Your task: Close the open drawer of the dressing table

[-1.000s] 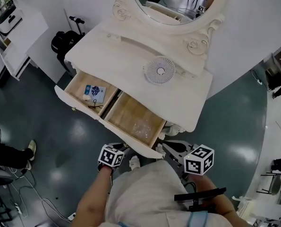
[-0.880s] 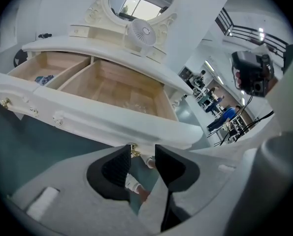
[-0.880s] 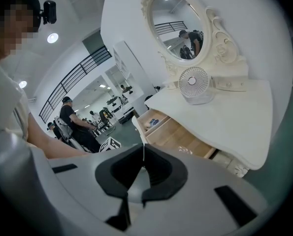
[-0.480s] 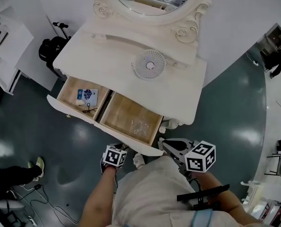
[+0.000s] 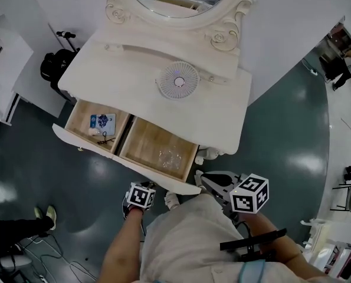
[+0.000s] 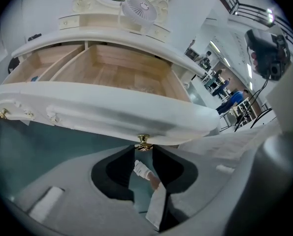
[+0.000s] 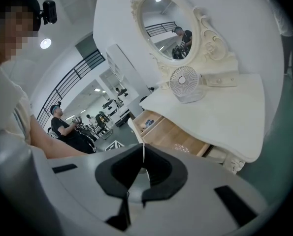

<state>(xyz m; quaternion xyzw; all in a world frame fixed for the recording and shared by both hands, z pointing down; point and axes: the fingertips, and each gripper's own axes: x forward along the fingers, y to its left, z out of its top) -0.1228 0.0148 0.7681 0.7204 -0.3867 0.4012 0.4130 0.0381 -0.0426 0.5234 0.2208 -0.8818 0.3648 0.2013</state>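
In the head view, the open drawer [image 5: 147,141] is seen pulled out of the dressing table [image 5: 222,117], with the left gripper [image 5: 141,196] and right gripper [image 5: 213,183] held before its front. In the left gripper view, the jaws are shown apart, having just been closing, with the drawer's brass knob [image 6: 144,142] at their tips. In the right gripper view, the jaws are seen pressed together on nothing.
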